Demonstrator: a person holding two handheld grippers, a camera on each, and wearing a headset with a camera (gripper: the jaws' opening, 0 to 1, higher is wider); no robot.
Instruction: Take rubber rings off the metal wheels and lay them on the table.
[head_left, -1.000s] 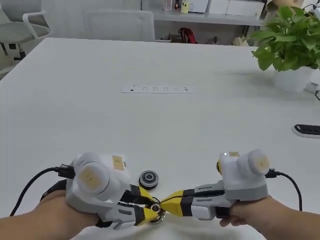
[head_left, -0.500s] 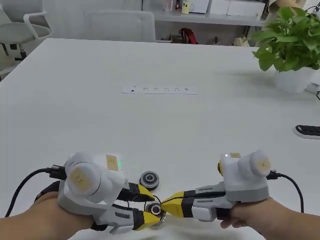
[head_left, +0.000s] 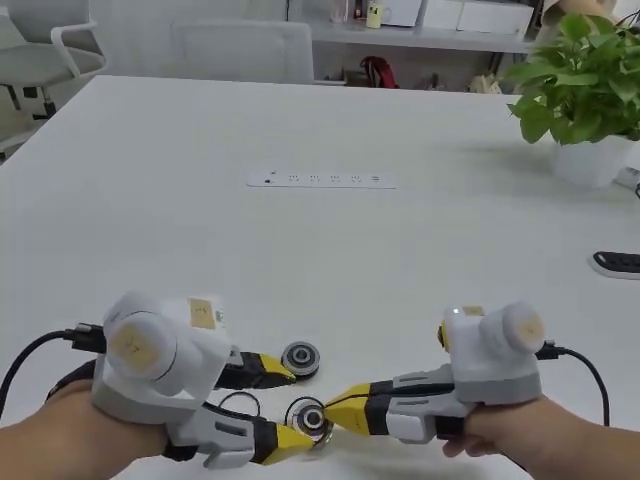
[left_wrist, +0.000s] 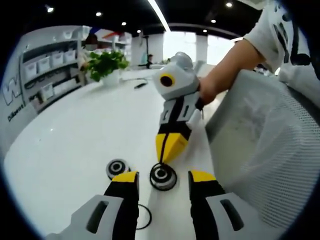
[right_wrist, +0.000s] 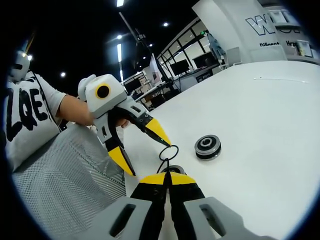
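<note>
Here the left gripper (right_wrist: 149, 159) is seen released, its yellow-tipped jaws spread wide and clasping nothing. Between their tips, with a gap on each side in the left gripper view, a small round metal wheel (left_wrist: 163, 176) with a dark rim is set flat on the white table (head_left: 330, 270). The right gripper (left_wrist: 166, 152) is clenched, its two yellow tips pressed into one wedge. In the head view that wedge is laid against the wheel's rim from 3 o'clock. Whether any rubber is pinched between the tips cannot be told.

A thin black rubber ring (head_left: 232, 405) is found lying loose on the table at 9 o'clock of that wheel, inside the spread of the left jaws and apart from the wheel. A second metal wheel (head_left: 300, 358), round with a dark band, is placed at 12 o'clock of the first, just beyond the farther left jaw.

Well beyond, also at 12 o'clock, a long white power strip (head_left: 313, 180) is seen on the tabletop. At 1 o'clock a white pot (head_left: 590, 160) is stood near the table's far side, and a green leafy plant (head_left: 578, 75) is held in it. At 2 o'clock a flat black object (head_left: 616, 262) is cut by the frame's edge.
</note>
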